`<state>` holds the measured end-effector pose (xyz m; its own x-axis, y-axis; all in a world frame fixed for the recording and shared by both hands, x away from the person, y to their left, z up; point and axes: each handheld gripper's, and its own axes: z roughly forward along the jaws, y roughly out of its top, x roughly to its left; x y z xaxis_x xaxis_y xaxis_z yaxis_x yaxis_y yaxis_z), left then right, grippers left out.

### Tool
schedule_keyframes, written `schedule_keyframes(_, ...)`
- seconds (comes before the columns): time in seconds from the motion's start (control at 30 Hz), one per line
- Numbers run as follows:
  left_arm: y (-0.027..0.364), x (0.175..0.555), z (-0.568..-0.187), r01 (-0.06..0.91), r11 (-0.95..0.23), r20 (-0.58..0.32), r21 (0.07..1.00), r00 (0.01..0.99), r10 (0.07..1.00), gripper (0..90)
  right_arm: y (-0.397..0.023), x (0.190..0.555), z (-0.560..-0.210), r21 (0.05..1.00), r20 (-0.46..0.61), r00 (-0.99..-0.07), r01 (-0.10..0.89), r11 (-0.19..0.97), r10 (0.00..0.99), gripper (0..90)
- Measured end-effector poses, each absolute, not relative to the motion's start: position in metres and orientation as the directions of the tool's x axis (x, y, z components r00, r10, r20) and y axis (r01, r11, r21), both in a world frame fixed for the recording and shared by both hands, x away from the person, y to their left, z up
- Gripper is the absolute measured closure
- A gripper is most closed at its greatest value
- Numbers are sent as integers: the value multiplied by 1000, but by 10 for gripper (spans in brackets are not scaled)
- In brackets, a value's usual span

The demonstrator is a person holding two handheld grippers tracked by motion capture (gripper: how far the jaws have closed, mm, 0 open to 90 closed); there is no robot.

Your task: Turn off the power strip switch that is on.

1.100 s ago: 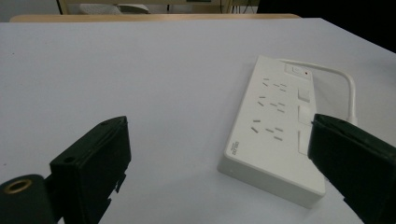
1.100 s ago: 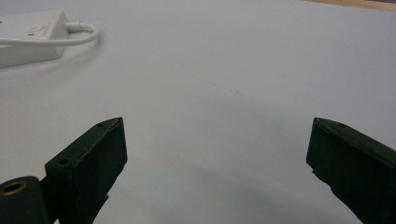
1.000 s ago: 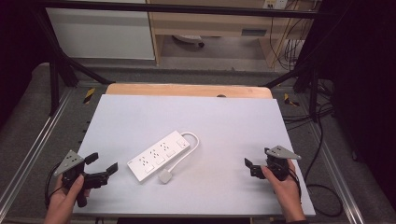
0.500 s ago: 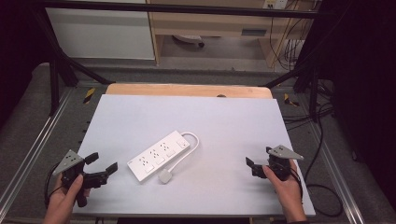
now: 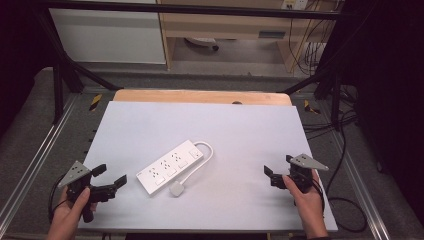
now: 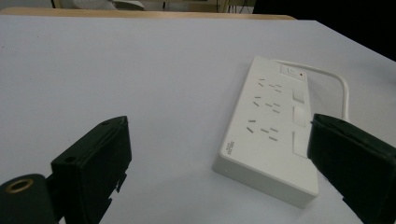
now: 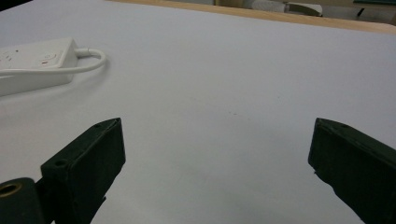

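Getting ready: we hold both grippers low at the near edge of the worktop (image 5: 150, 120), and nothing is picked up yet.
Thing to work on: the white power strip (image 5: 170, 166) lies flat near the middle of the worktop, slanted, with its cord (image 5: 205, 155) looping round to the plug (image 5: 177, 189) just beside its near side.
Left gripper (image 5: 107, 180): it sits at the near left corner and points at the strip's near end; its fingers (image 6: 93, 163) are spread wide and hold nothing.
Right gripper (image 5: 276, 169): it sits at the near right, well apart from the strip; its fingers (image 7: 88, 158) are wide open too, over bare worktop.
Hands: our left hand (image 5: 70, 215) and right hand (image 5: 305, 200) come in from the near edge.
Next move, we think: bring the left gripper to the strip's near end, keeping clear of the plug.
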<state>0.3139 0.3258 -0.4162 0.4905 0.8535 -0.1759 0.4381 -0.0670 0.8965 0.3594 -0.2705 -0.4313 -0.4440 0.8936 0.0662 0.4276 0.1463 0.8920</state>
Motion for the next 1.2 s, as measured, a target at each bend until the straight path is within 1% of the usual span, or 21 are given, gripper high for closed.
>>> schedule_keyframes(0.53, 326, 314, -417, 441, -71, -174, 895, 490, 854, 63, -265, 358, -421, 910, 80, -450, 397, 119, 890, 33)
schedule_keyframes(0.77, 326, 313, -417, 438, -79, -165, 895, 492, 854, 63, -255, 358, -412, 921, 91, -453, 378, 99, 887, 33)
schedule_keyframes(1.2, 326, 314, -418, 439, -94, -153, 894, 495, 855, 63, -232, 367, -400, 927, 78, -476, 358, 112, 876, 51)
